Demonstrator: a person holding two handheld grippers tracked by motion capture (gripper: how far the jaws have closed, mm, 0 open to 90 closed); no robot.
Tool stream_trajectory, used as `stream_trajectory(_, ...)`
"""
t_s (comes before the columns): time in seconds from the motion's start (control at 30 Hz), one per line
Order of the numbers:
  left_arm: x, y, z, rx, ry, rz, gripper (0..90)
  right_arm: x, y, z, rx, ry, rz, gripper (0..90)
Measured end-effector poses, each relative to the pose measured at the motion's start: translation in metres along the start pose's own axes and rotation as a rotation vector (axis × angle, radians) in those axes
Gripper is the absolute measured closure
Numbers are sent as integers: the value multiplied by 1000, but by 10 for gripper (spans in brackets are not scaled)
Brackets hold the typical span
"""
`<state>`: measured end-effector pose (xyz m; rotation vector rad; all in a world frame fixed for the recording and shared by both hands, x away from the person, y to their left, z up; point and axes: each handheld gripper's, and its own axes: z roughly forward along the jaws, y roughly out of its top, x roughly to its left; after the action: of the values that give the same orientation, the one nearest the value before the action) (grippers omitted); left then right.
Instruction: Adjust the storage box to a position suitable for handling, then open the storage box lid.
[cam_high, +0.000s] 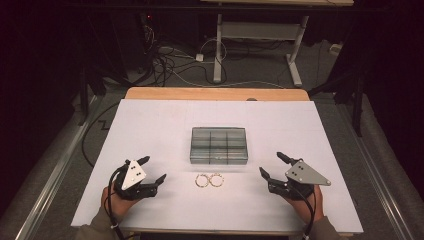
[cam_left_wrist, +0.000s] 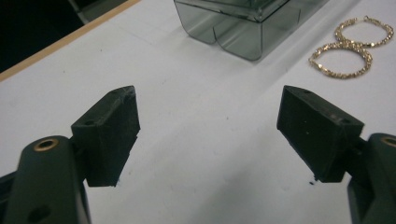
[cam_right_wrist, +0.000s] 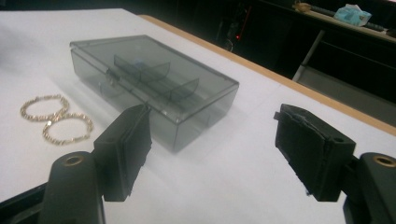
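Note:
A smoky grey plastic compartment box (cam_high: 219, 145) lies with its lid down in the middle of the white table cover; it also shows in the left gripper view (cam_left_wrist: 243, 23) and in the right gripper view (cam_right_wrist: 154, 79). Two gold hoop earrings (cam_high: 209, 180) lie side by side just in front of it, also seen from the left gripper (cam_left_wrist: 348, 49) and from the right gripper (cam_right_wrist: 56, 119). My left gripper (cam_high: 152, 170) stands open left of the earrings, nothing between its jaws. My right gripper (cam_high: 273, 165) stands open to their right, likewise empty.
The white cover (cam_high: 150, 125) lies over a wooden table whose far edge (cam_high: 215, 93) shows. Beyond it are a desk frame (cam_high: 260, 40) and cables on the floor (cam_high: 170, 65). Metal rails run along both sides.

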<state>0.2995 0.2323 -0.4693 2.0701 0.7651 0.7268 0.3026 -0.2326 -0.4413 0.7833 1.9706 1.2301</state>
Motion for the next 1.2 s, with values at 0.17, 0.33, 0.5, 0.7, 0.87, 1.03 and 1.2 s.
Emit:
stream_trajectory(0.17, -7, -8, -4, 33, -12, -24, 201, 4, -13, -7, 24, 22, -4, 278)
stream_trajectory(0.33, -8, -11, -3, 44, -16, -10, 201, 10, -18, -3, 52, 47, -13, 287)
stream_trajectory(0.5, -8, -12, -4, 49, -25, -37, 201, 13, -19, 2, 63, 65, -27, 325)
stream_trajectory(0.7, -8, -8, 2, 79, -26, -50, 213, 15, -20, 8, 82, 60, -31, 547)
stream_trajectory(0.87, -8, -2, 10, 97, -57, -82, 257, 17, -14, 18, 108, 108, -47, 764)
stream_trajectory(1.03, -4, 16, 24, 80, -124, -118, 339, 20, -9, 30, 138, 150, -66, 857)
stream_trajectory(1.2, -5, 30, 45, 94, -199, -147, 448, 26, 1, 51, 168, 179, -102, 888)
